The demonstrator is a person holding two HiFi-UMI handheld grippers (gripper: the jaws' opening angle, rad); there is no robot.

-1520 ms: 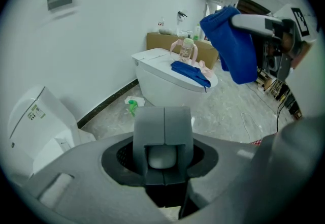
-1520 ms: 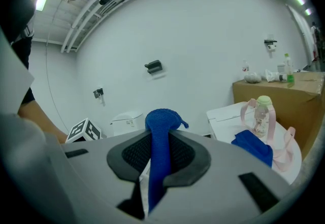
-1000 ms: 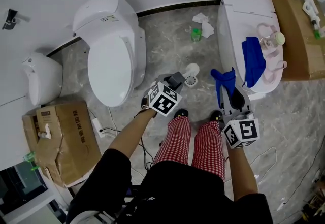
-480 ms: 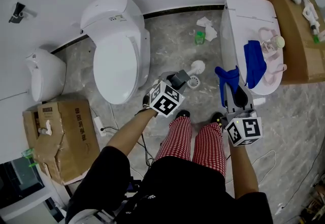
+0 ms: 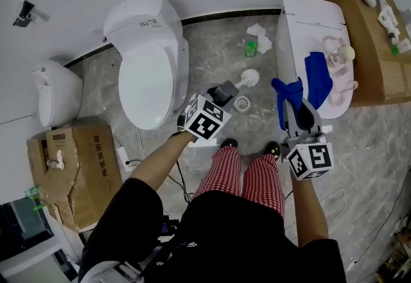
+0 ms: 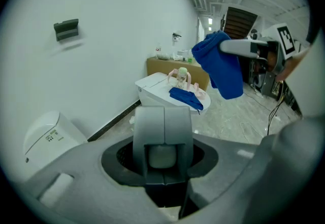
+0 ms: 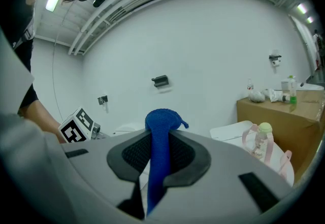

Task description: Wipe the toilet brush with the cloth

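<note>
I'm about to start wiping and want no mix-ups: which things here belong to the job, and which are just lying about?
In the job:
toilet brush, held by the left gripper
blue cloth, held by the right gripper

Lying about:
spare blue cloth on the right-side toilet
green bottle and tissues on the floor
cardboard box

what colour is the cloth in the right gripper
Blue. The cloth shows best in the right gripper view.
</note>
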